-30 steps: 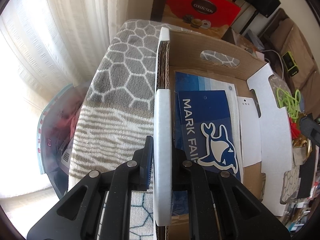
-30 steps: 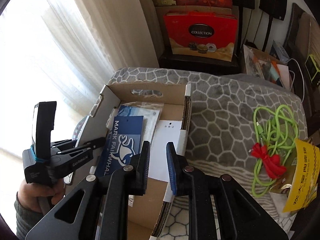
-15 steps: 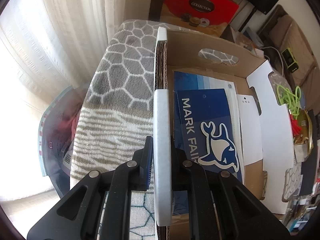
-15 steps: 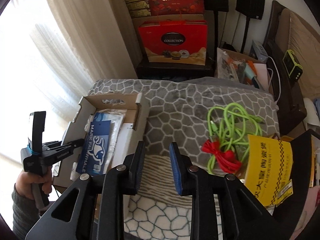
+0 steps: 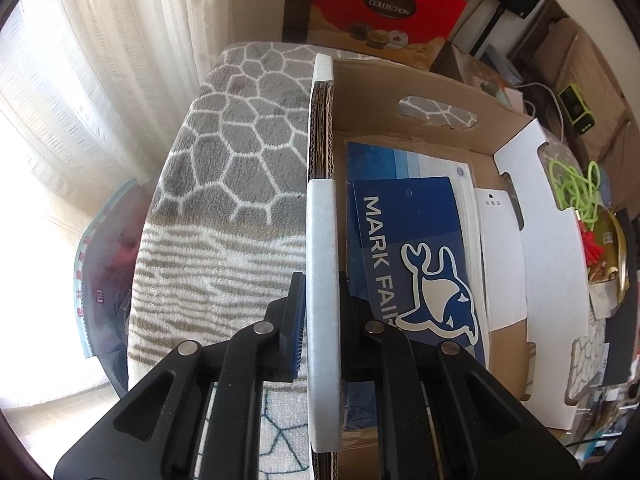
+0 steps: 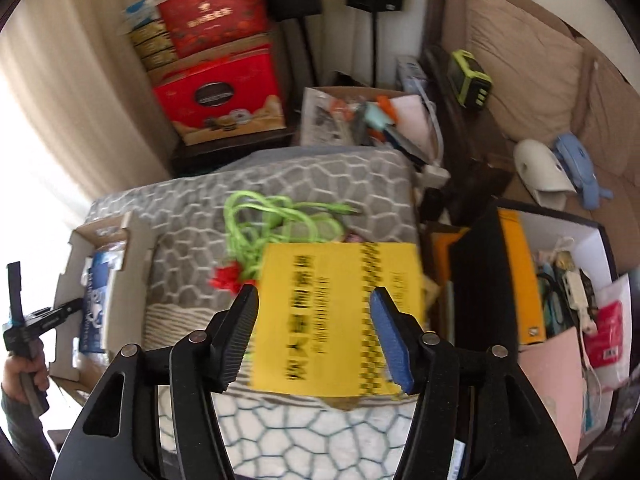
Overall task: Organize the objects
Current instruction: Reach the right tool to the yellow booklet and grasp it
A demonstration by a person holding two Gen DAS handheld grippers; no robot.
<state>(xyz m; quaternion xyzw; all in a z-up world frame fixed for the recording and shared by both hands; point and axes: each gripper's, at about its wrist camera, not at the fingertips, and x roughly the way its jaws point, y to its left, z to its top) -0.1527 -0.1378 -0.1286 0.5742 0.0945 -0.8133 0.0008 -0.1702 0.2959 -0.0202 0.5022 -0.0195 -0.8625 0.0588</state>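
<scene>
My left gripper (image 5: 322,284) is shut on the white-edged side wall (image 5: 320,232) of an open cardboard box (image 5: 440,92). A blue whale-print card (image 5: 404,240) and white cards lie flat inside it. The box rests on a grey hexagon-patterned blanket (image 5: 240,140). In the right wrist view the box (image 6: 132,264) is at the far left, where a hand (image 6: 20,368) holds the left gripper. My right gripper (image 6: 314,300) hovers over a yellow packet (image 6: 332,312); its jaws are opening and grip nothing. A green cable (image 6: 272,220) and a red bow (image 6: 226,278) lie just beyond the packet.
A dark-rimmed box (image 6: 560,248) full of small items stands to the right of the blanket. Behind the blanket are red gift boxes (image 6: 220,96), a cluttered carton (image 6: 360,116), speaker stands and a brown sofa (image 6: 540,60). A curtain (image 5: 100,80) hangs on the left.
My right gripper swung right, from above the cardboard box to above the yellow packet, and its jaws spread wide. The left gripper kept its hold on the box wall.
</scene>
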